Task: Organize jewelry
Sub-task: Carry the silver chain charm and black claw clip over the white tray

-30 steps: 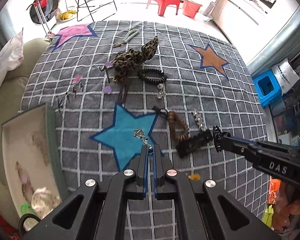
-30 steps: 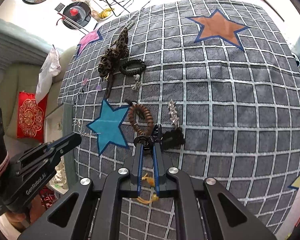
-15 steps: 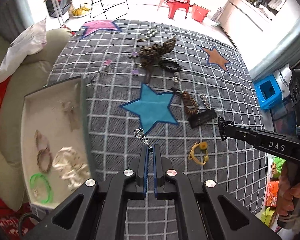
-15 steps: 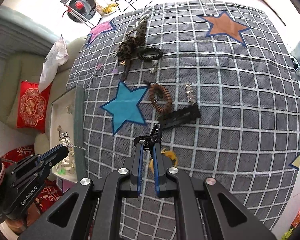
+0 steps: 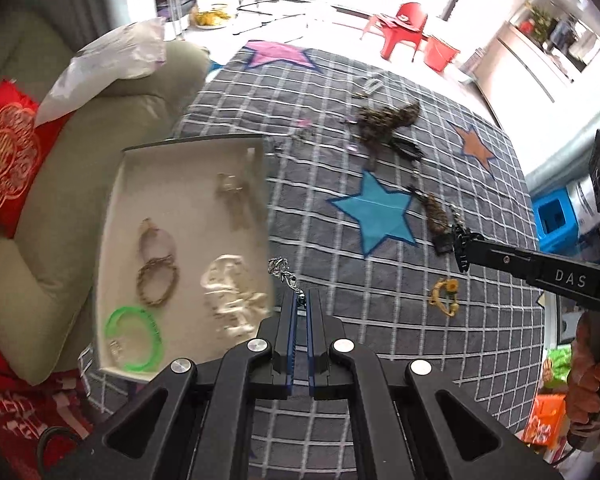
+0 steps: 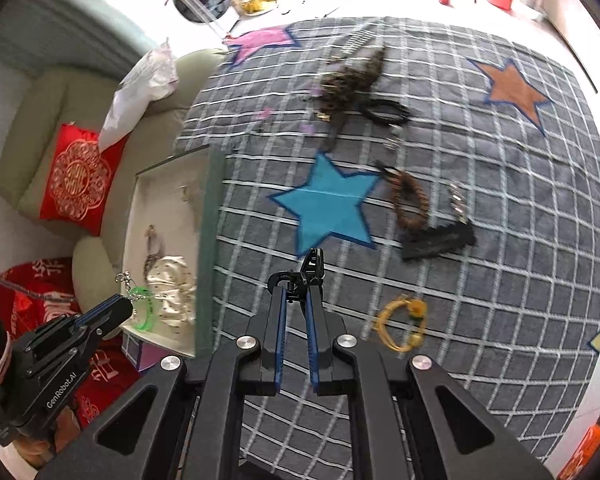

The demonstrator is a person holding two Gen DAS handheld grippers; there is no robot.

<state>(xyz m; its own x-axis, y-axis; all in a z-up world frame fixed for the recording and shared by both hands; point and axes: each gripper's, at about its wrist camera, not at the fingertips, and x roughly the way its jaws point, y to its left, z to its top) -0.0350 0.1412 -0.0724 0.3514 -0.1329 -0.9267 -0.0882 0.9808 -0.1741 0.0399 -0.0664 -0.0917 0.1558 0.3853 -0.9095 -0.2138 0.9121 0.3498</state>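
My left gripper [image 5: 299, 300] is shut on a silver chain pendant [image 5: 281, 271] and holds it over the right rim of the white tray [image 5: 116, 184]. The tray holds a green bangle [image 5: 134, 339], a brown braided ring [image 5: 157, 286] and a white scrunchie [image 5: 230, 296]. My right gripper [image 6: 296, 296] is shut on a small black hair clip [image 6: 312, 266] above the checked bedspread. It also shows in the left wrist view [image 5: 462, 248]. On the bedspread lie a yellow hair tie [image 6: 400, 322], a black comb clip [image 6: 440, 240], a brown bead bracelet [image 6: 410, 200] and a leopard scrunchie [image 6: 352, 76].
A beige sofa with a red cushion [image 5: 4, 152] and a white bag [image 5: 108, 64] stands left of the tray. A blue bin [image 5: 556, 220] is at the right edge of the bed. Red chairs [image 5: 404, 24] stand far behind.
Both grippers have moved left and back from the jewellery, each carrying its item. The left one now hangs the pendant at the tray's rim, and the tray has come fully into view.
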